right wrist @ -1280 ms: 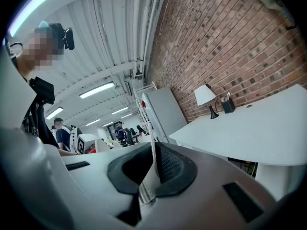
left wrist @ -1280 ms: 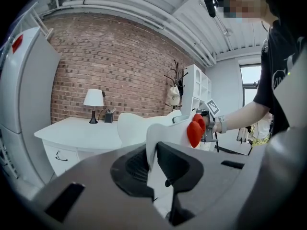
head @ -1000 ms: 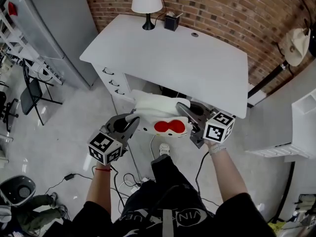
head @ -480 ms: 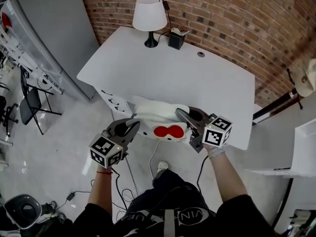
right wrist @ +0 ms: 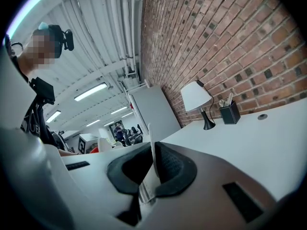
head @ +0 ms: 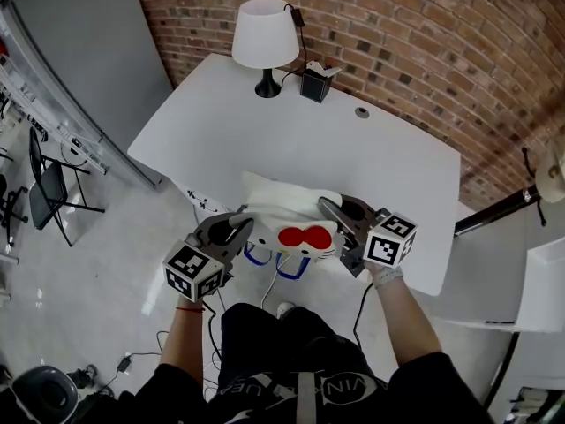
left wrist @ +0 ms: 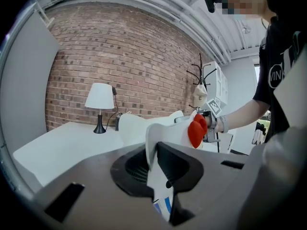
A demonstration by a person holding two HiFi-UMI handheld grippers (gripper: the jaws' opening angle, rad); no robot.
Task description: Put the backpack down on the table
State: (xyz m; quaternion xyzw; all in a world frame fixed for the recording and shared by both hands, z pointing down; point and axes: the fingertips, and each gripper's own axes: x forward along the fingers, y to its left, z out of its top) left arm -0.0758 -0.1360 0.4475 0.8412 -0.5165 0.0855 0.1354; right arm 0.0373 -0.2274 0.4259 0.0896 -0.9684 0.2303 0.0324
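We hold the white backpack, its red bow facing up, between our two grippers at the near edge of the white table. Its far part reaches over the tabletop, and the bow end sticks out past the near edge. We cannot tell whether it touches the surface. Blue straps dangle beneath it, in front of the table edge.

Our left gripper has the backpack's left side, its jaws clamped on a white flap of the fabric with only that thickness between them. Our right gripper has the right side in the same way, jaws pressed onto a thin white edge.

At the far left corner of the table stands a lamp with a white shade. A black pen holder stands just to its right, and a round cable hole lies further right. A brick wall runs behind the table. On the pale floor to the left, well apart from the table, stands a black folding chair.
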